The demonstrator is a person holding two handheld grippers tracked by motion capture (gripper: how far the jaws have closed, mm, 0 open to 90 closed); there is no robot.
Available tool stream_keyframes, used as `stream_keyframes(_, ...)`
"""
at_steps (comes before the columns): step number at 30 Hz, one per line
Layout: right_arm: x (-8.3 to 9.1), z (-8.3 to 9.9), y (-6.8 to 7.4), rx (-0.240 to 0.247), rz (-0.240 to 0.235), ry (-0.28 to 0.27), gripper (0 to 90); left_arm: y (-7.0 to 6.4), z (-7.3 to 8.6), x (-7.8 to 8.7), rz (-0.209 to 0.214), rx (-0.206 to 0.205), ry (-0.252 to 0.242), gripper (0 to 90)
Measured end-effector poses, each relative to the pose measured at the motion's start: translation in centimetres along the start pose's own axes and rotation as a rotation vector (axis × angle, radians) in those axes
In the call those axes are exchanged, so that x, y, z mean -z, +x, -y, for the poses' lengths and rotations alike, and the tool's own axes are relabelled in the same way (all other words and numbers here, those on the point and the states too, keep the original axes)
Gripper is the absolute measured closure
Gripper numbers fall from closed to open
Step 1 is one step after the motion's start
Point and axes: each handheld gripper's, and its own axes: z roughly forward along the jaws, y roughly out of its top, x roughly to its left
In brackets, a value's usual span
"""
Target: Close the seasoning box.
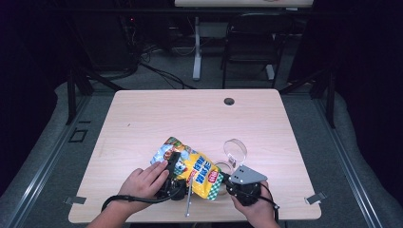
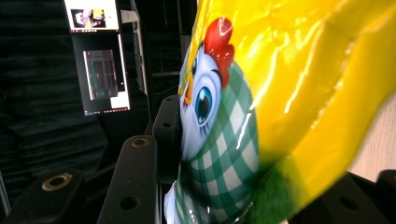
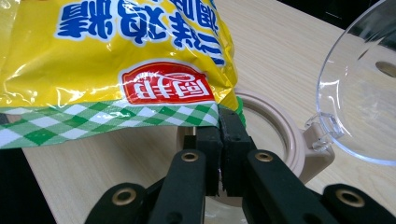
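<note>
Holding yellow snack bag with both claws, I see it near front edge of surface. My left claw clamps bag's left portion, jaws tight against glossy chicken print. My right claw pinches bag's green-checked corner, jaws nearly closed on thin film. Beige container sits just right of bag, directly under pinched corner. Clear hinged lid stands open, tilted away from bag.
</note>
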Motion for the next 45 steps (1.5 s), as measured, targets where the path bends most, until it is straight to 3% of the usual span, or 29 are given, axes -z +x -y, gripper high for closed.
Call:
stream_keyframes(10, 0.0, 0.0, 0.0, -0.001, 0.001, -0.005, 88.3, 0.4, -0.1, 0.2, 0.002, -0.038, -0.001, 63.2)
stream_keyframes(15, 0.1, 0.0, -0.1, -0.003, 0.003, -0.006, 88.3, 0.6, -0.2, 0.3, -0.019, -0.054, -0.003, 63.3)
stream_keyframes(28, 0.1, 0.0, 0.0, -0.006, 0.0, -0.008, 88.4, 0.9, -0.3, 0.4, -0.002, -0.08, -0.002, 63.4)
stream_keyframes(45, 0.3, 0.1, -0.1, -0.009, 0.0, -0.01, 88.4, 1.4, -0.7, 0.6, -0.013, -0.119, 0.007, 63.5)
